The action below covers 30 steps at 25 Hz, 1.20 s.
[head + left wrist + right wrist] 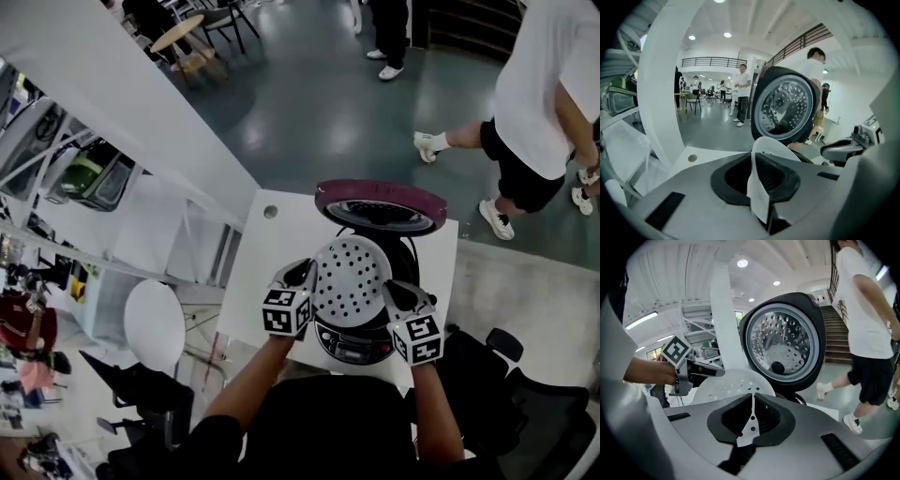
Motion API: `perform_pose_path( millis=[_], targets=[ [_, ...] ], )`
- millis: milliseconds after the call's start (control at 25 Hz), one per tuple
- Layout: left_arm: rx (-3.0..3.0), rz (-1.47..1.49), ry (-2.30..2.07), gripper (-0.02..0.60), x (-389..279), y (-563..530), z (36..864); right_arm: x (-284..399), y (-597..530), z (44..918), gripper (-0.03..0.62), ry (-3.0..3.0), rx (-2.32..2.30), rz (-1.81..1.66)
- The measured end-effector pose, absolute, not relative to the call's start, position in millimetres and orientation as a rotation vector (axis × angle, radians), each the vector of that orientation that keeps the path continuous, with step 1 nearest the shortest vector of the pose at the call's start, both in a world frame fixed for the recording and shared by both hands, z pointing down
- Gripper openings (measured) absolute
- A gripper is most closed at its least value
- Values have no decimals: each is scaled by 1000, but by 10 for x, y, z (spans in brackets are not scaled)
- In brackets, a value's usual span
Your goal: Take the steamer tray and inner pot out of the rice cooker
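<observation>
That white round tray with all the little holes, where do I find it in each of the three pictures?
Head view: steamer tray at centre, above the rice cooker, between left gripper and right gripper.
Left gripper view: only its white rim, lower centre, pinched in the jaws.
Right gripper view: lower centre, edge pinched in the jaws.
Shared landmark: the cooker's open lid behind it.

The white, round, perforated steamer tray [350, 278] is held over the open black rice cooker [354, 343], clamped at its left and right edges; the cooker's lid [380, 201] is raised upright behind it, its dimpled metal inner face exposed
</observation>
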<state>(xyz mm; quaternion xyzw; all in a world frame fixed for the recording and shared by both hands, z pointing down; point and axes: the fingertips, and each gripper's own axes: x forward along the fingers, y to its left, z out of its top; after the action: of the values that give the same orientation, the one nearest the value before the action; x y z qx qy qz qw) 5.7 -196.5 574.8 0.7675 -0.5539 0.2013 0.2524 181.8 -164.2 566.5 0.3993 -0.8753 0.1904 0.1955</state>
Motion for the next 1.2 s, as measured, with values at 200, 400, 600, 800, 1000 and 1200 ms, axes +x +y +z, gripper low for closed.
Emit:
perform_pose_path(
  millis=[200, 400, 600, 800, 1000, 1200],
  targets=[
    [2118, 537, -1524, 24, -289, -1866, 5682, 1539, -1475, 5636, 8, -2459, 1099, 550],
    [2087, 475, -1525, 25, -777, -1852, 5684, 1071, -1355, 5562, 5, -2471, 1080, 545],
    [2095, 434, -1519, 24, -1268, -1901, 5671, 552, -1277, 5553, 5, -2463, 1081, 528],
    [2076, 391, -1478, 24, -1708, -2007, 5760, 55, -1226, 5563, 5, -2437, 1084, 527],
    [2037, 348, -1427, 25, -2081, -2127, 5972, -283, -1229, 5572, 5, -2396, 1090, 520],
    [2004, 315, -1382, 26, -2395, -2259, 6219, -480, -1279, 5590, 5, -2344, 1134, 527]
  ],
)
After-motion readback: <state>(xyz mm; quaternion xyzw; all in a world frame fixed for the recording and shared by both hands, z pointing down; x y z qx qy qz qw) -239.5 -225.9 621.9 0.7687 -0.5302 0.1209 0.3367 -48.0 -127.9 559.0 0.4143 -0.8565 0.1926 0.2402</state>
